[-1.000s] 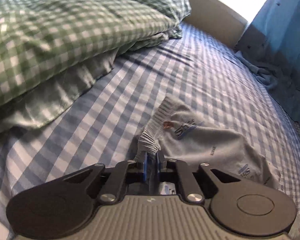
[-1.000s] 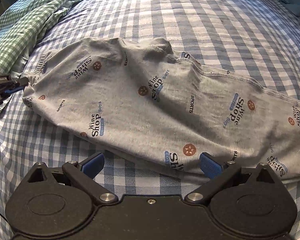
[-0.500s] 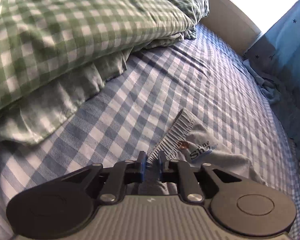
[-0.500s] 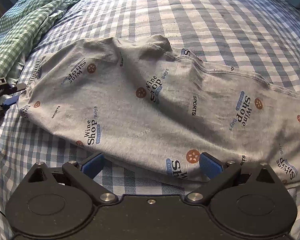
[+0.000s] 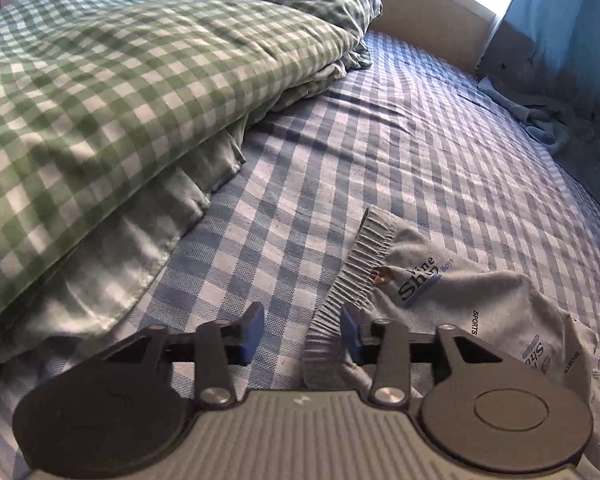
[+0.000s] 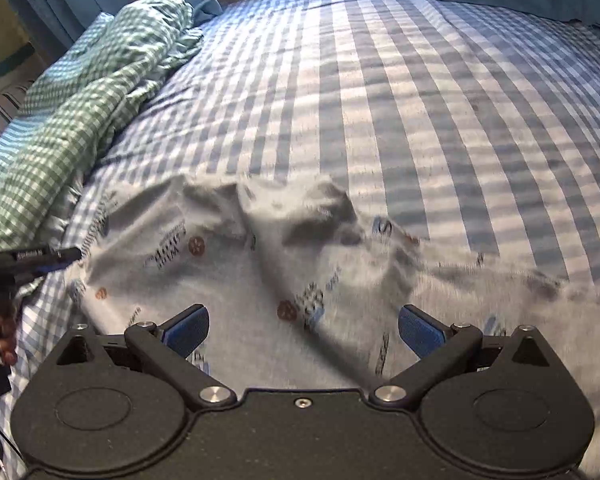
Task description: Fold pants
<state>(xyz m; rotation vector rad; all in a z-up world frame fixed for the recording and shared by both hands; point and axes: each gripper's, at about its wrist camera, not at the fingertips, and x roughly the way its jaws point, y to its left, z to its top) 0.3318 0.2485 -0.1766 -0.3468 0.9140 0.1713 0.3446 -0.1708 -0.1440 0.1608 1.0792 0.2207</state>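
The grey printed pants (image 6: 284, 276) lie spread on the blue checked bed sheet (image 6: 380, 100), blurred by motion in the right wrist view. Their ribbed waistband (image 5: 352, 276) shows in the left wrist view, running between my left fingers. My left gripper (image 5: 302, 332) is open, with the waistband lying against its right finger, not clamped. It also shows at the left edge of the right wrist view (image 6: 32, 260), beside the waist end. My right gripper (image 6: 304, 328) is open wide and empty, low over the near edge of the pants.
A green checked pillow and duvet (image 5: 120, 80) lie piled along the left of the bed. A blue curtain (image 5: 560, 40) and crumpled blue cloth (image 5: 540, 120) are at the far right. A cream headboard (image 5: 428, 12) closes the far end.
My left gripper has opened and let go of the waistband, which now lies on the sheet. The right wrist view has swung forward over the pants and is blurred.
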